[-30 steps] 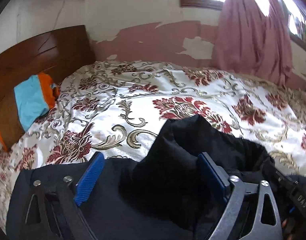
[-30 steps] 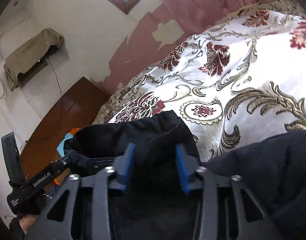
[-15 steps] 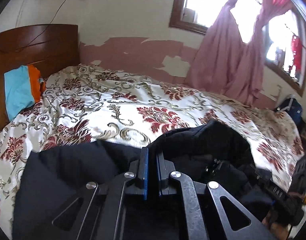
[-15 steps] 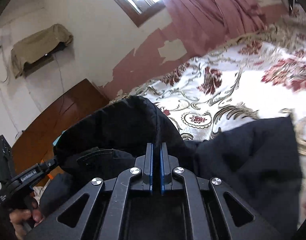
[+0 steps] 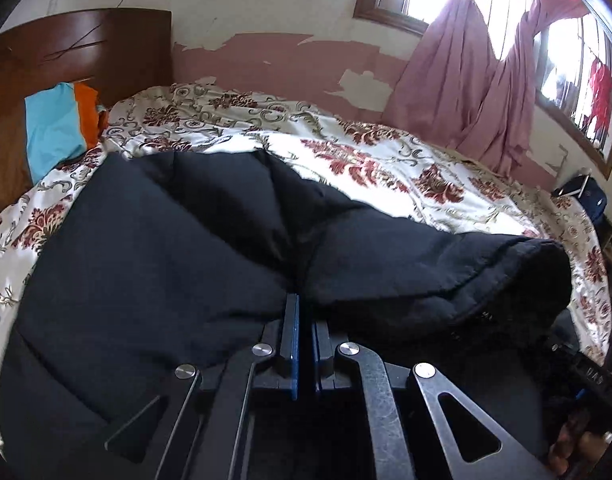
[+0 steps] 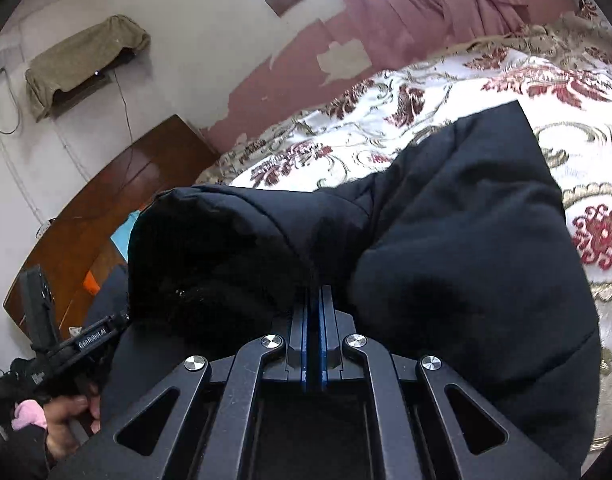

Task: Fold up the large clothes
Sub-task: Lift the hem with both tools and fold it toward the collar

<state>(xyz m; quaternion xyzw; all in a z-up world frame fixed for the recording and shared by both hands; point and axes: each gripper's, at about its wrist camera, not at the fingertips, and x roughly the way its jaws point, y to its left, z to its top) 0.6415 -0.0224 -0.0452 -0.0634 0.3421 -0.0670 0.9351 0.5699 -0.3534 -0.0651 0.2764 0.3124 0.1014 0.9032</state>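
Note:
A large black padded jacket [image 5: 186,248] hangs from both grippers above a bed with a white, red-flowered cover [image 5: 385,160]. My left gripper [image 5: 304,304] is shut on a fold of the jacket, which spreads wide in front of it. My right gripper [image 6: 314,292] is shut on another fold of the same jacket [image 6: 465,240]. In the right wrist view the jacket bulges left and right of the closed fingers, and the left hand-held gripper [image 6: 78,340] shows at the lower left, partly behind the cloth.
A brown wooden headboard [image 5: 86,44] stands at the far left with a blue and orange pillow [image 5: 58,120] against it. Pink curtains [image 5: 477,92] hang by the windows at the right. A peeling pink and white wall runs behind the bed.
Both grippers were open around the jacket a second ago and closed on it. Since then they have lifted the jacket, which now spreads wider over the bed.

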